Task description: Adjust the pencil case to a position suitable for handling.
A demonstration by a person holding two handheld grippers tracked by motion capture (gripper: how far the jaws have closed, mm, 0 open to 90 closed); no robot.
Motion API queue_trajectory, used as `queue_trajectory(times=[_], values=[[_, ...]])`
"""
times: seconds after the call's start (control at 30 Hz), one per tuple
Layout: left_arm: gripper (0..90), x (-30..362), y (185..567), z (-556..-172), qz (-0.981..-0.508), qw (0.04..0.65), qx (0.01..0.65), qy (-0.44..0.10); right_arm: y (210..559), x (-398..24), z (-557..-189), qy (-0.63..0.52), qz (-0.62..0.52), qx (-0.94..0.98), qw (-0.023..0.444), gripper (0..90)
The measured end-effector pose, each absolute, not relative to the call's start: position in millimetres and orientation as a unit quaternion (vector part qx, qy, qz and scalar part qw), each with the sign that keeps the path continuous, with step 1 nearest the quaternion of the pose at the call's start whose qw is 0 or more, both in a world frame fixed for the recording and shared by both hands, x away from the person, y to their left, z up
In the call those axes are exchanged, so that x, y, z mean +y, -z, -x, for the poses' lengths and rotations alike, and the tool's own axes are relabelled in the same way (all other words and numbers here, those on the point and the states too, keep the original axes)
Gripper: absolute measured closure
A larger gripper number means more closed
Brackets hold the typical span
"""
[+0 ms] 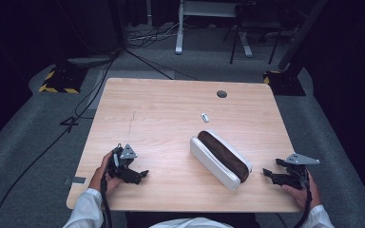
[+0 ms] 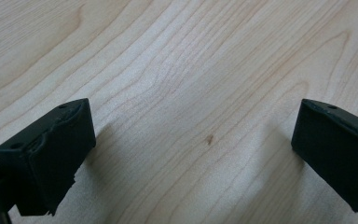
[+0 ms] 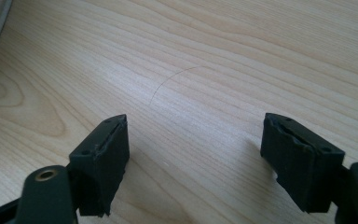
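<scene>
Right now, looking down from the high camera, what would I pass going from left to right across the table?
Left gripper held in a hand → white pouch with a brown inside, lying slantwise → right gripper held in the other hand. All over the wooden table.

The small pale object (image 1: 205, 117) above the pouch is too tiny to identify; the person's sleeves (image 1: 86, 211) are cut off at the bottom edge.
</scene>
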State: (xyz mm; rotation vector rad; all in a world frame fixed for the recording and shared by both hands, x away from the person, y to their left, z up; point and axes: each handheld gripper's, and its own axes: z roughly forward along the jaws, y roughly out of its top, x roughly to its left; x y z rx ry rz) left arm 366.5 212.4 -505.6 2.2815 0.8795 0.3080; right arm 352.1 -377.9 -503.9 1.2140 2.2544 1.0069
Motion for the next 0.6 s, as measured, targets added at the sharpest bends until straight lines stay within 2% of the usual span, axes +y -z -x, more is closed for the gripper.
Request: queue_trajectory(times=[0.3, 0.6], values=[[0.1, 210.1, 505.8, -368.5, -0.874, 0.334, 0.332, -0.117, 503.9, -377.6, -351.9, -0.359, -0.432, 0.804, 0.196, 24.4], [0.2, 208.9, 505.6, -367.0, -0.874, 0.333, 0.332, -0.119, 499.9, -377.1, -344.6, -0.377, -0.403, 0.806, 0.214, 36.1]])
